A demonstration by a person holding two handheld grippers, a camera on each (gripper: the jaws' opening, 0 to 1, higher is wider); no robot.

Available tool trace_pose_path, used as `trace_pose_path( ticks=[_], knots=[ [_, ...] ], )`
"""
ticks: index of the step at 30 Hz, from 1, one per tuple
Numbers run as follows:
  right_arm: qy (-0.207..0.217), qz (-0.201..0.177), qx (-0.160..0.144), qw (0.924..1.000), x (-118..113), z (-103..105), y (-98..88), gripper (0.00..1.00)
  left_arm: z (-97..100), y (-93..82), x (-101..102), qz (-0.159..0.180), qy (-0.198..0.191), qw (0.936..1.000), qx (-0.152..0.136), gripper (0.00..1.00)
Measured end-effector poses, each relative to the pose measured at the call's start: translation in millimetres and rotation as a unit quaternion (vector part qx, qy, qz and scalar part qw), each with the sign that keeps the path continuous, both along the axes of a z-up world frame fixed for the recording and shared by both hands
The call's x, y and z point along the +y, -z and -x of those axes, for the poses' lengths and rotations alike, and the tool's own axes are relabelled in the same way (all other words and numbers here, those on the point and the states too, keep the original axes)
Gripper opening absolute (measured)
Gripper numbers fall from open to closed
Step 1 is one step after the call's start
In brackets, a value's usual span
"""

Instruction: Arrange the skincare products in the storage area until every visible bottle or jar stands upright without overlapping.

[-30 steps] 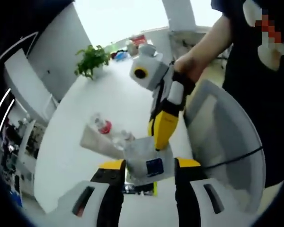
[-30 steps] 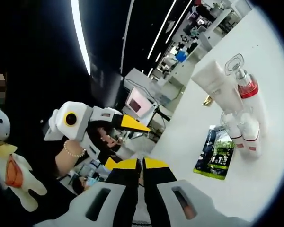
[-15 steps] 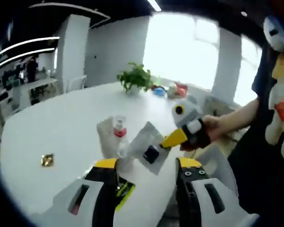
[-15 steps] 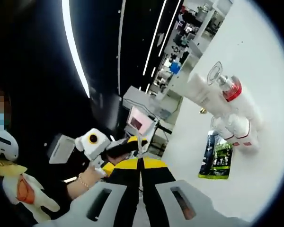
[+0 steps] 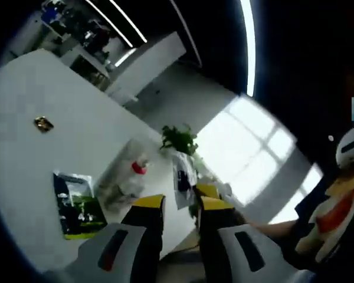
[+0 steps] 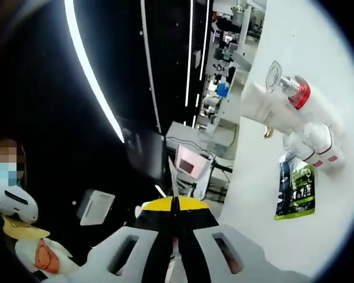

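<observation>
Left gripper view: left tool (image 5: pixel 180 203) open w/ a clear sachet (image 5: pixel 183 177) between its jaws; bottles (image 5: pixel 130 177) on white desk (image 5: pixel 23 100) beside green packet (image 5: pixel 76 203).

Right gripper view: right tool (image 6: pixel 175 206) pinches sachet edge (image 6: pixel 173 183); bottles (image 6: pixel 301 118) lie apart on desk.

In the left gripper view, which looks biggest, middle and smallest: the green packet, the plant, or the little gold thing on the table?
1. Green packet, though it is nearest the camera.
2. Plant.
3. Gold thing, clearly the smallest.
</observation>
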State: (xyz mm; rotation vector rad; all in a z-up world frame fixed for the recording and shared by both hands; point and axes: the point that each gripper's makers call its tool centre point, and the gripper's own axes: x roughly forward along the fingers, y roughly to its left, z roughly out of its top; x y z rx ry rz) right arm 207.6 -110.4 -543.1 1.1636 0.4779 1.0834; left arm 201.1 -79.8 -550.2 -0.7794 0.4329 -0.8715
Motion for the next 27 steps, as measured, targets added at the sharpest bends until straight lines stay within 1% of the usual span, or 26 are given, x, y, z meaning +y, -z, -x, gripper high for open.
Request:
trace_pose_path(
  ticks=[2,4,8,9,10,11,12,13,14,16,17,20,22,24,25,26,27],
  knots=[
    [-0.005,0.000,-0.001,1.0000,2.7,2.3,-0.6,0.01,-0.8,-0.4,2.0,0.008,-0.006,0.9999,0.004,0.09],
    [-0.006,0.002,-0.001,1.0000,4.4,3.7,-1.0,0.01,0.9,0.3,1.1,0.007,-0.007,0.9999,0.007,0.03],
    [-0.002,0.010,-0.001,0.9999,5.0,3.2,1.4,0.01,1.9,0.3,2.2,0.006,-0.016,0.9998,0.012,0.02],
    [0.001,0.018,-0.004,0.9998,5.1,3.0,2.5,0.02,1.4,-1.7,3.7,0.015,-0.021,0.9995,0.019,0.01],
    [0.002,0.024,-0.008,0.9997,5.2,3.1,3.2,0.02,3.5,-4.8,3.3,0.034,-0.017,0.9986,0.036,0.01],
    [0.003,0.030,-0.013,0.9995,5.4,3.2,3.6,0.03,4.4,-4.8,3.1,0.037,-0.014,0.9983,0.043,0.01],
    [0.004,0.045,-0.025,0.9986,5.9,3.2,5.4,0.04,3.5,-3.5,4.4,0.031,-0.017,0.9985,0.042,0.01],
    [0.005,0.062,-0.035,0.9974,5.7,2.4,8.3,0.06,3.9,-4.1,4.7,0.031,-0.016,0.9985,0.041,0.01],
    [0.003,0.077,-0.051,0.9957,5.5,2.2,9.5,0.09,5.8,-6.0,5.0,0.035,-0.010,0.9984,0.043,0.01],
    [-0.002,0.075,-0.045,0.9962,5.9,0.6,7.4,0.16,7.5,-7.1,8.2,0.038,-0.010,0.9982,0.046,0.01],
    [-0.002,0.077,-0.047,0.9959,5.3,-1.3,7.3,0.20,8.6,-7.7,9.4,0.040,-0.008,0.9980,0.048,0.01],
    [-0.001,0.081,-0.056,0.9951,5.5,-8.4,4.2,0.24,15.3,-12.1,11.8,0.064,0.006,0.9962,0.059,0.01],
    [-0.006,0.083,-0.062,0.9946,8.3,-11.2,0.9,0.26,18.0,-11.5,14.2,0.068,0.011,0.9957,0.063,0.01],
    [-0.016,0.099,-0.085,0.9913,15.5,-12.1,-4.3,0.25,21.7,-6.9,16.7,0.064,0.019,0.9951,0.073,0.01],
    [-0.022,0.105,-0.092,0.9900,18.2,-11.7,-5.3,0.24,22.5,-5.0,17.8,0.062,0.019,0.9951,0.074,0.01],
    [-0.032,0.121,-0.105,0.9865,21.9,-10.6,-4.4,0.20,23.0,-2.6,19.3,0.059,0.019,0.9951,0.077,0.01],
    [-0.032,0.131,-0.117,0.9838,23.7,-11.0,-4.4,0.17,23.3,0.7,21.8,0.058,0.019,0.9947,0.082,0.01]
  ],
)
